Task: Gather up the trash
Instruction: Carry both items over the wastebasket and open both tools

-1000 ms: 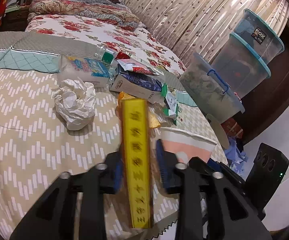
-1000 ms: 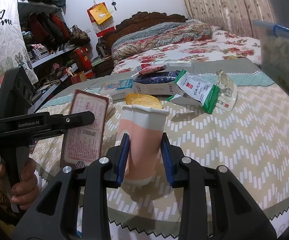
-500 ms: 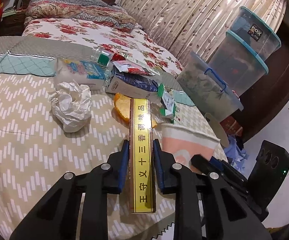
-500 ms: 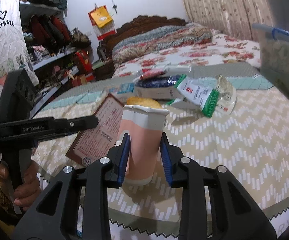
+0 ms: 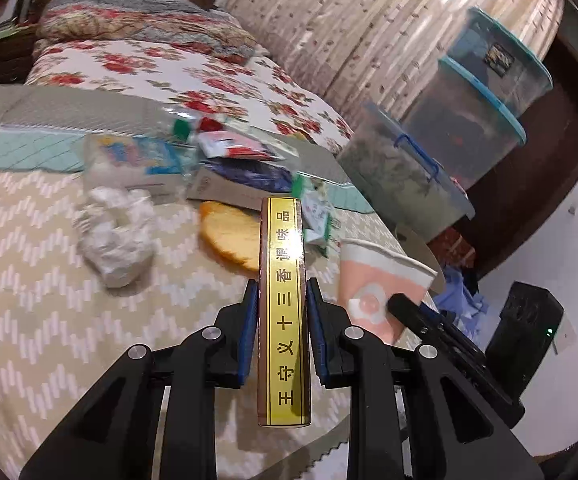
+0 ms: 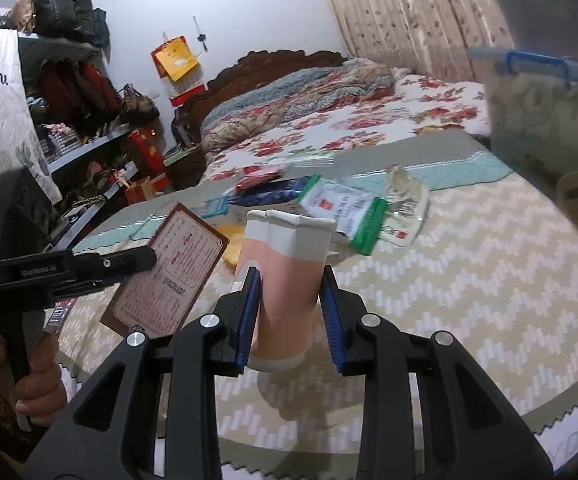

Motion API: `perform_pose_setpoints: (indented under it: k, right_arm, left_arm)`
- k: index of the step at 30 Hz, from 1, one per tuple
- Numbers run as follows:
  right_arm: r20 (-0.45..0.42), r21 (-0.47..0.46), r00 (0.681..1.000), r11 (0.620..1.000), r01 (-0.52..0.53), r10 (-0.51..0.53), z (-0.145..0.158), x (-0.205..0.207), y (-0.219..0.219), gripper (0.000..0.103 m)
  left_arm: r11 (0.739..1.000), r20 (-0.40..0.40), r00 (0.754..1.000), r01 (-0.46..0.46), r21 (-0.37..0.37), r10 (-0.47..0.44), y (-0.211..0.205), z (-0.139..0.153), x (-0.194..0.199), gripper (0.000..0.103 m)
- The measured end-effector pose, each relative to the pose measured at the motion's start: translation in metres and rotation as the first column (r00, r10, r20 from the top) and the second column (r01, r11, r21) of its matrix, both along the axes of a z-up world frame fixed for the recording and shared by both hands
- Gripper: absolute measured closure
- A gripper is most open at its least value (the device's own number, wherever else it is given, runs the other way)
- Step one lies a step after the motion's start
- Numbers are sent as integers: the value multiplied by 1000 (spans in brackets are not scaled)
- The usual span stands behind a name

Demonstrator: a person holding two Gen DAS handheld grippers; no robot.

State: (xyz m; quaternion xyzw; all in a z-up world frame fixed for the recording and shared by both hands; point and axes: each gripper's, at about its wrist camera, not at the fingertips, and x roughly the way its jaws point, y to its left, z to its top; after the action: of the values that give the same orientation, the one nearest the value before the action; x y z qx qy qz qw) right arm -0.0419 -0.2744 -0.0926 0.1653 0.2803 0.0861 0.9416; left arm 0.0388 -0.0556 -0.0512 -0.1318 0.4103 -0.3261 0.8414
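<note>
My left gripper is shut on a flat brown box with a yellow edge and holds it above the table; its printed brown face shows in the right wrist view. My right gripper is shut on a pink and white paper cup, squeezed and lifted off the cloth; the cup also shows in the left wrist view. A crumpled white paper ball, an orange peel, a blue-and-white carton and green-edged wrappers lie on the table.
The round table has a beige zigzag cloth. Stacked clear storage bins with blue lids stand to the right. A bed with a floral cover lies behind. Cluttered shelves stand to the left. A black device sits by the wall.
My left gripper closed on the yellow-edged box and lifted it, tilting it. My right gripper, holding the cup, lifted it off the cloth and squeezed it.
</note>
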Motion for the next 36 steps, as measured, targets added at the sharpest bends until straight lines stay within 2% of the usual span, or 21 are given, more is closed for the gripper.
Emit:
perform_pose_setpoints:
  k: [3,6,10,14,18,21,25,26,27,28,29,32,36]
  right_arm:
    - [-2,31,1000,999,30,-30,-3,-1,-18,70]
    - [8,78,995,992,102,-103,-4,-6,-54,70]
    - [10,133,975,967,219,-222,-5,-17,-110,70]
    - [-2,180,933,918,354,-360,-3,-34,-180,70]
    - [-27,192,870,852,487,-492,-4,-51,-253,70]
    - [-59,206,834,811,548,-548,-10,-56,-293,70]
    - [-96,197,809,786,587,-580,-20,-55,-324,64]
    - [-107,195,803,779,596,-587,-24,-54,-330,61]
    - [-118,196,801,777,599,-587,-27,-53,-333,46]
    - [-134,208,797,770,603,-589,-31,-53,-340,36]
    - [-138,216,789,759,614,-599,-34,-53,-345,36]
    - [-133,226,774,741,632,-620,-38,-53,-357,36]
    - [-119,274,765,719,638,-633,-40,-59,-355,36]
  left_arm:
    - [998,8,998,60,12,-60,-30,8,6,81]
    - [994,-1,994,112,9,-112,-59,14,17,81]
    - [978,-5,978,208,6,-208,-125,25,36,81]
    - [948,4,948,317,17,-317,-209,37,52,81]
    - [911,15,911,412,20,-412,-296,45,61,81]
    - [882,17,883,469,41,-470,-365,42,63,81]
    - [865,-3,867,497,65,-498,-425,30,64,80]
    - [867,-7,869,493,72,-494,-436,26,66,80]
    - [873,-11,877,480,86,-481,-448,20,68,69]
    - [876,-17,881,472,97,-473,-456,15,70,59]
    - [879,-21,885,465,104,-465,-460,12,70,47]
    - [886,-39,893,450,111,-449,-461,3,74,47]
    - [893,-14,900,434,116,-435,-438,6,72,47]
